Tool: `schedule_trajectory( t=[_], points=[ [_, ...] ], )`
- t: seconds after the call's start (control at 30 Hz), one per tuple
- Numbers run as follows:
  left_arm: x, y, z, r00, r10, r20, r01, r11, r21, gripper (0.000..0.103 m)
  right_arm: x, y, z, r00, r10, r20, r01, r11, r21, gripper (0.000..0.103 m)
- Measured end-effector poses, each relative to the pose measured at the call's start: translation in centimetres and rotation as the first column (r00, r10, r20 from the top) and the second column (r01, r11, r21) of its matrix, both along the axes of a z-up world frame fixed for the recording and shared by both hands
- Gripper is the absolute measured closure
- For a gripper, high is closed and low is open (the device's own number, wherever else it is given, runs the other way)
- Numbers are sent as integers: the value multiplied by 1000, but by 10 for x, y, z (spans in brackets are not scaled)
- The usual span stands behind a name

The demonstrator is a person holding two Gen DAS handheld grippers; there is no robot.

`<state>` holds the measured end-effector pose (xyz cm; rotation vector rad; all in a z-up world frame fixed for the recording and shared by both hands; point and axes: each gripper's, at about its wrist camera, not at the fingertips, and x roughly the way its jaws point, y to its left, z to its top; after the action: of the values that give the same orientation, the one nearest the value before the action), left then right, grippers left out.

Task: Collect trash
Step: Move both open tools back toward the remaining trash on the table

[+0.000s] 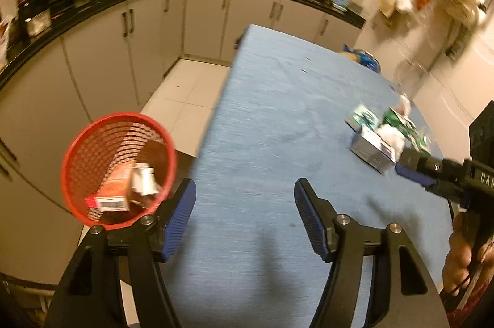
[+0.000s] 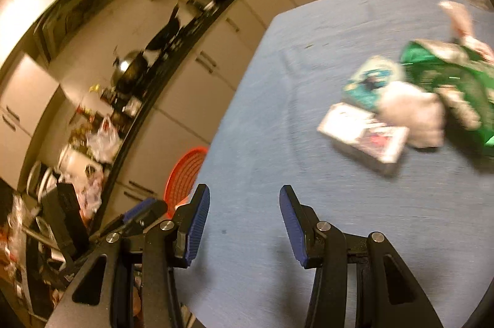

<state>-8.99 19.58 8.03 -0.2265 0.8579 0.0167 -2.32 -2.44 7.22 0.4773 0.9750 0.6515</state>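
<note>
Left wrist: left gripper (image 1: 245,204) is hanging over the blue table (image 1: 278,118), fingers apart, nothing between. Red basket (image 1: 119,167) is sitting off the table's left edge, two boxes inside. Trash pile (image 1: 383,133) is lying near the right edge.

Right wrist: right gripper (image 2: 244,223) fingers apart, empty; open tabletop is lying between it and the pile.

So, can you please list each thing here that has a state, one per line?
Left tool: open, nothing between its fingers.
Right tool: open, empty.
Red basket: upright on the floor beside the table, holding an orange box and a white piece.
Silver box: lying flat on the blue table.
Teal box: lying flat.
White wad: crumpled.
Green bag: crumpled.
</note>
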Motion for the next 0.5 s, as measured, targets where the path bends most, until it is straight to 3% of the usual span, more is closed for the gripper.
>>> schedule_trajectory(
  t=[0.27,0.5],
  points=[
    [19,-65,-10,991,-123,-51,124,992,23,38,-2,-109,-1,978,-208,4,208,978,23,52],
    [30,-107,-12,977,-202,-66,205,978,36,37,10,-201,2,900,-436,-14,436,900,10,52]
  ],
)
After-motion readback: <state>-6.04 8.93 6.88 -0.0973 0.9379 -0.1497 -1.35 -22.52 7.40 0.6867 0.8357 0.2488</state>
